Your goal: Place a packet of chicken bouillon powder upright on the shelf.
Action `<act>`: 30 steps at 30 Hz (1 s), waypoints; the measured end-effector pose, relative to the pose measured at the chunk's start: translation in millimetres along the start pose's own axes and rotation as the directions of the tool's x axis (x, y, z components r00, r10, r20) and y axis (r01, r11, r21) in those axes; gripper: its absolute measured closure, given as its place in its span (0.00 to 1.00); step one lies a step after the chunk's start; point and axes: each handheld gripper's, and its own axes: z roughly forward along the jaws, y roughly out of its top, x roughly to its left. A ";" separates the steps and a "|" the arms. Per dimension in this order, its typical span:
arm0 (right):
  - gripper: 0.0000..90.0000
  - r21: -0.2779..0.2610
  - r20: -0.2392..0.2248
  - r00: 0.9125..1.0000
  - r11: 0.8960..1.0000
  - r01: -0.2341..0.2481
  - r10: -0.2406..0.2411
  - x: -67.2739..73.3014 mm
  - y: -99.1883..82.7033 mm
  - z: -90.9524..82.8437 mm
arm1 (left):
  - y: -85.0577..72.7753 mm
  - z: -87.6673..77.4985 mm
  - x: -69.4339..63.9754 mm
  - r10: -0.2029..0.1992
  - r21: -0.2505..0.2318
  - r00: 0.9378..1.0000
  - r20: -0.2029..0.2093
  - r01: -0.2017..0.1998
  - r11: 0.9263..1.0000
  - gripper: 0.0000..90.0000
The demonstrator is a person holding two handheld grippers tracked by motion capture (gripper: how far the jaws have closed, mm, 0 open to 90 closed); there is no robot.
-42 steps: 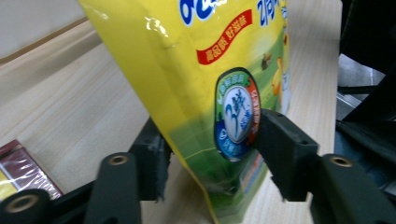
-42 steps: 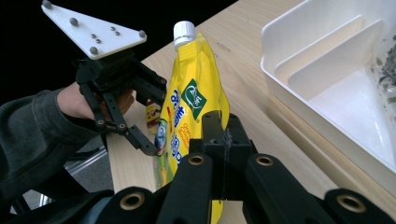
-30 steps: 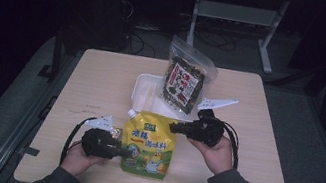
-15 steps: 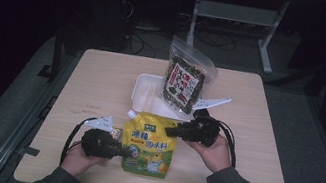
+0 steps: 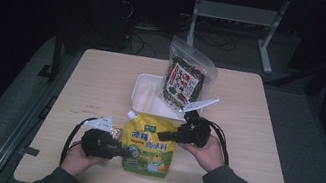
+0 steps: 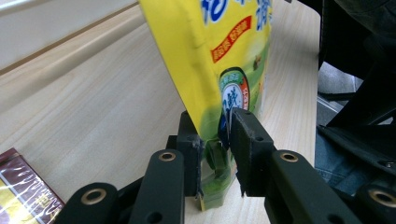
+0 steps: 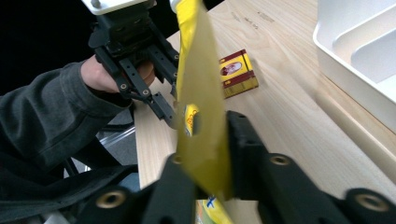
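A yellow and green spouted pouch (image 5: 149,142) stands lifted near the table's front edge, between both hands. My left gripper (image 5: 127,152) is shut on its lower left edge. In the left gripper view the pads (image 6: 247,135) pinch the green bottom corner of the pouch (image 6: 219,60), and these jaws have just eased open a little with the pouch still between them. My right gripper (image 5: 162,134) holds the pouch's upper right edge. Its jaws have just been closing, and in the right gripper view (image 7: 205,154) they clamp the yellow pouch (image 7: 198,93).
A white divided tray (image 5: 150,94) lies behind the pouch, and a clear bag of dark snacks (image 5: 184,80) leans on its far right side. A small red and yellow packet (image 7: 239,72) lies flat on the table under the pouch. A person's forearms come in from the front edge.
My right gripper has shifted slightly left and down along the pouch's upper edge. The left hand has stayed where it was.
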 end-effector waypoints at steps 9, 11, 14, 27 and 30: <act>0.99 0.016 -0.007 1.000 1.000 0.008 -0.007 5.9 -0.3 -1.4 | 0.1 0.6 -0.8 0.000 0.000 1.000 -0.004 0.000 1.000 0.75; 0.99 0.020 -0.001 1.000 1.000 0.007 -0.007 7.2 -0.1 -1.8 | 0.1 -0.5 -0.2 0.001 -0.002 1.000 0.007 -0.001 1.000 0.78; 0.98 0.022 0.002 1.000 1.000 0.010 -0.010 8.4 0.2 -2.2 | 0.0 -0.9 -0.1 0.000 -0.005 1.000 0.012 0.000 1.000 0.81; 0.77 0.053 0.031 0.998 0.997 0.050 -0.052 17.7 19.0 -10.1 | 0.6 -2.6 -1.9 0.010 -0.013 0.999 0.030 -0.010 1.000 0.88; 0.75 0.059 0.035 0.997 0.996 0.062 -0.064 20.6 28.0 -14.2 | 1.4 -2.6 -2.9 0.014 -0.014 0.999 0.032 -0.014 1.000 0.88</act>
